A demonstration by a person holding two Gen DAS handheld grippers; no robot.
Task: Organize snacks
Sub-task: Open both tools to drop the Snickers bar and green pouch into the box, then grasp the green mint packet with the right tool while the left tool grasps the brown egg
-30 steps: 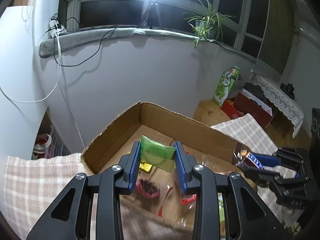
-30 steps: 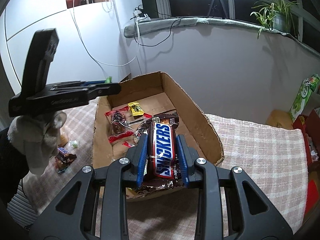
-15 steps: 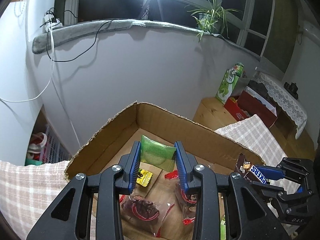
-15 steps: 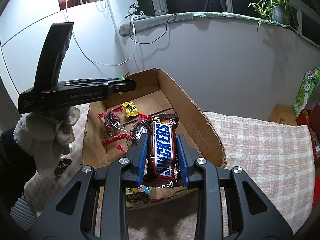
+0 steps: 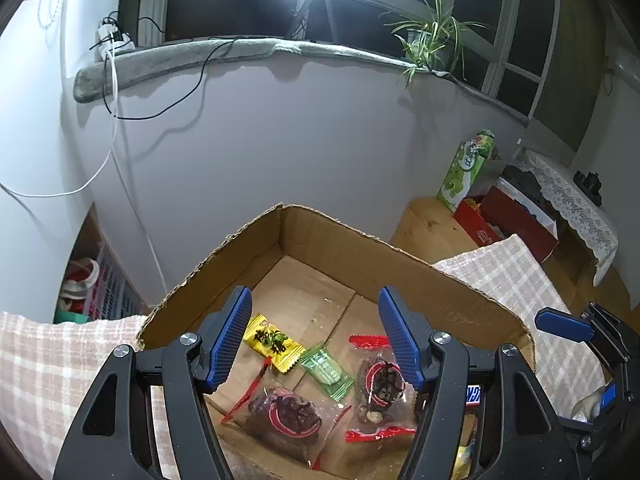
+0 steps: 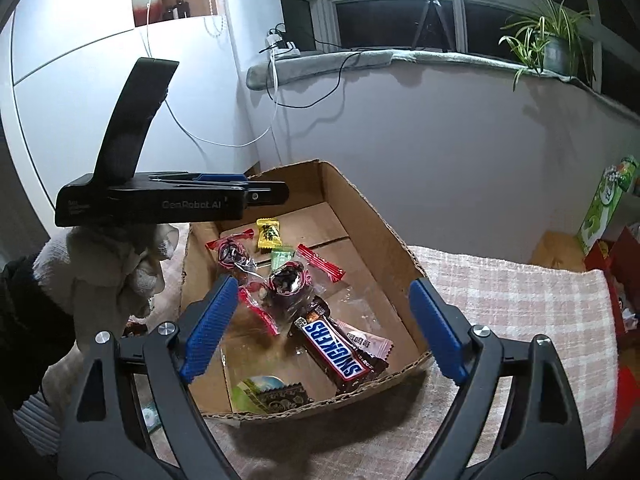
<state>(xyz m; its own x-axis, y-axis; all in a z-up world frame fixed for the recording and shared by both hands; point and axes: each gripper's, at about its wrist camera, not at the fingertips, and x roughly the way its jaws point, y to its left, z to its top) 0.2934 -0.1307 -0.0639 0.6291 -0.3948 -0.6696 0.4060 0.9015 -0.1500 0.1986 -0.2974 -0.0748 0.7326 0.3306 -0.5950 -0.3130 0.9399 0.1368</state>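
Note:
A shallow cardboard box sits on a checked cloth. My left gripper is open and empty above the box. Under it lie a green candy packet, a yellow candy and two clear red-ended packets. My right gripper is open and empty over the box's near side. A Snickers bar lies in the box below it, on a pink packet. The green packet and yellow candy lie farther in. The left gripper's body shows at left.
A checked cloth covers the table around the box. A green-and-brown packet lies in the box's near corner. A wall stands close behind the box. A green carton and red boxes sit on a low surface at right.
Both grippers have opened. The green packet has dropped from my left gripper into the box, and the Snickers bar has dropped from my right gripper into the box.

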